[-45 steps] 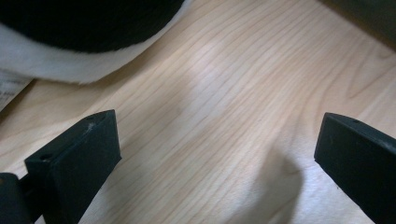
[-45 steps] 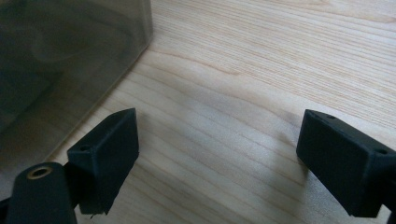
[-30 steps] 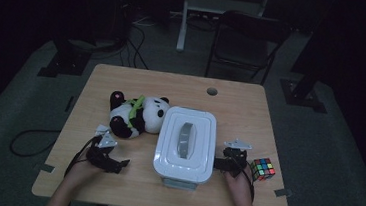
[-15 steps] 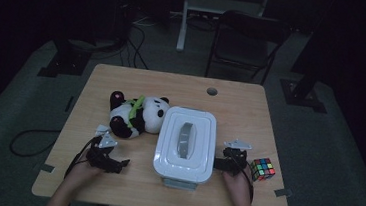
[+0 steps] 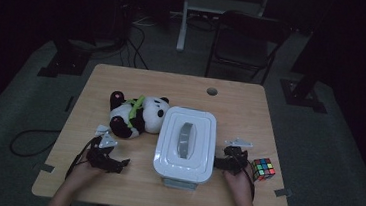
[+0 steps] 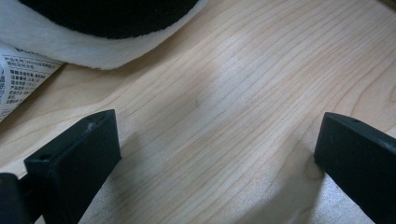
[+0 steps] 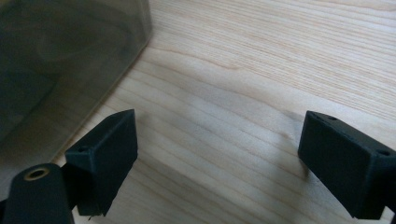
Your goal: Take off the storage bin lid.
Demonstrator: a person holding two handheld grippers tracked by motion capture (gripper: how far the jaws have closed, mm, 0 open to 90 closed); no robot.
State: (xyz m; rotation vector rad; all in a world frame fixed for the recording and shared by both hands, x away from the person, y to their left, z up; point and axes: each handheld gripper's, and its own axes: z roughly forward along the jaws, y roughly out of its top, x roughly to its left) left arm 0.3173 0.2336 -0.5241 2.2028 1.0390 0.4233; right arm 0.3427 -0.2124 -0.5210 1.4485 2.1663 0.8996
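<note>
Dim lab or studio: lone wooden table (image 5: 251, 104), stand bases (cables) (image 5: 127, 33) on carpet

Both forearms enter at 6 o'clock in the high view. The left gripper (image 5: 108, 159) sits at about 8 o'clock, low over the wood, jaws spread wide with nothing between them. The right gripper (image 5: 230, 160) sits at about 4 o'clock, also low, jaws wide apart and empty.

Rubik's cube (image 5: 262, 168) — chair (image 5: 246, 43) behind table (image 5: 172, 87)
</note>
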